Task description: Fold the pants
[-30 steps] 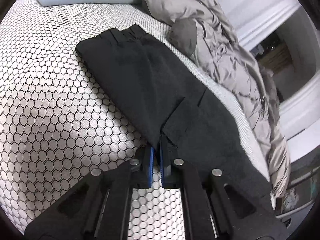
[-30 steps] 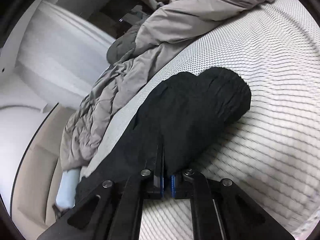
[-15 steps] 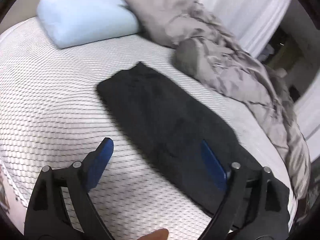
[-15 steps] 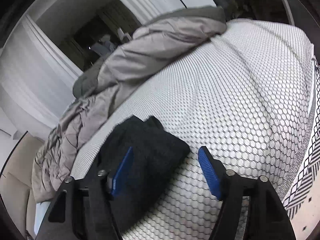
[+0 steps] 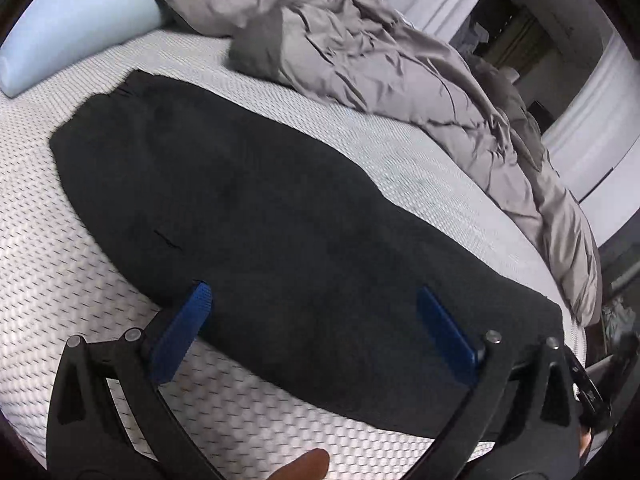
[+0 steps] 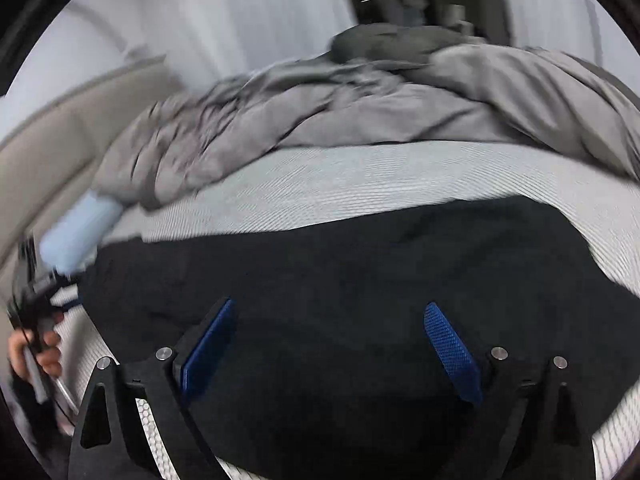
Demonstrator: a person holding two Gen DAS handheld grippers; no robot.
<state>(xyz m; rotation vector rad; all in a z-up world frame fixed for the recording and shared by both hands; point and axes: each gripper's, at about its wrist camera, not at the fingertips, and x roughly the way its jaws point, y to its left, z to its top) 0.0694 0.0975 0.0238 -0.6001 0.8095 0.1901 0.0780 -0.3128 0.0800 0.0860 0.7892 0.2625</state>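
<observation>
Black pants (image 5: 248,200) lie flat in a long folded strip across the white honeycomb mattress (image 5: 60,300). My left gripper (image 5: 312,290) hovers over the strip's near edge. Its jaws are opening wide, the blue pads (image 5: 180,332) hold nothing, and cloth lies below the gap. In the right wrist view the pants (image 6: 360,248) fill the lower half. My right gripper (image 6: 330,306) hangs above them, its jaws also opening, blue pads (image 6: 452,352) apart and free of the cloth. The view is motion-blurred.
A rumpled grey duvet (image 5: 360,40) is heaped along the far side of the bed. A light blue pillow (image 5: 68,28) lies at the head end by a beige headboard (image 6: 60,128). A hand (image 6: 36,352) holds the other gripper at the far left.
Both grippers were shut on the pants' edge a second ago. Both have let go, spread their jaws wide and pulled back over the cloth. The pants now lie flat on the mattress.
</observation>
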